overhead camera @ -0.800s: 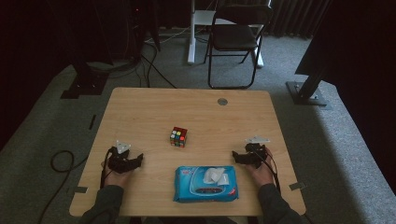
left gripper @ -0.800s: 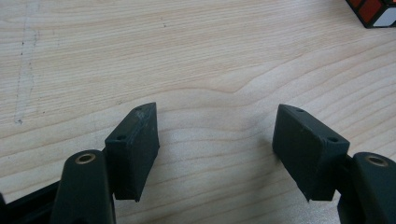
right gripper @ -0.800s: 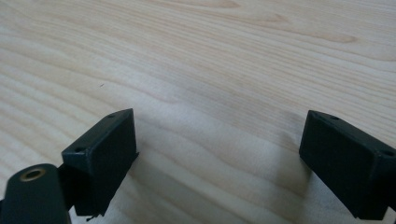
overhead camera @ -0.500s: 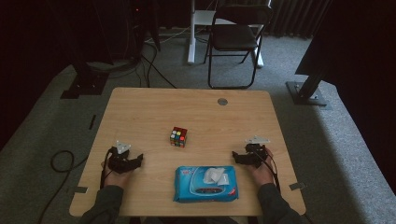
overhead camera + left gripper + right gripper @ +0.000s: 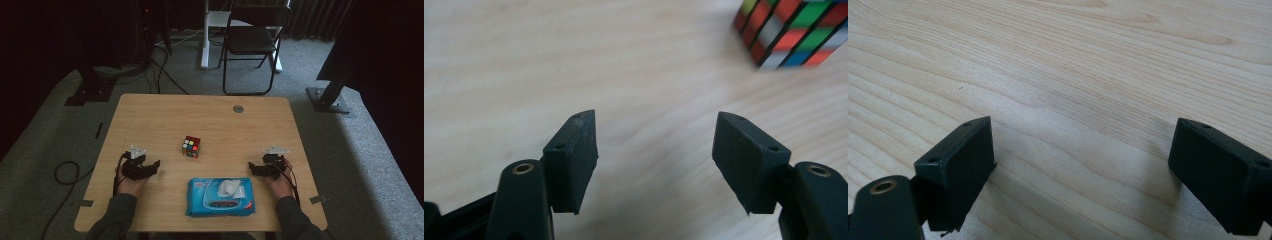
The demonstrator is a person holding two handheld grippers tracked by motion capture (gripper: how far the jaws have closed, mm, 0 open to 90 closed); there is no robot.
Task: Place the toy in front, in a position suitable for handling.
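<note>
High view: I hold my left gripper (image 5: 156,165) low over the table (image 5: 150,120) near its left edge, and my right gripper (image 5: 251,168) near the right edge, both toward the near side. Between my hands, against the near edge, lies a blue pack of wet wipes (image 5: 220,197) with a white tissue poking from its top. The Rubik's cube (image 5: 191,146) sits around the middle of the table, nearer my left gripper than my right, well apart from both. In my left gripper view the jaws stand apart with nothing between them, and the cube shows at the upper right beyond them. In my right gripper view the jaws are also spread, with bare wood grain between.
</note>
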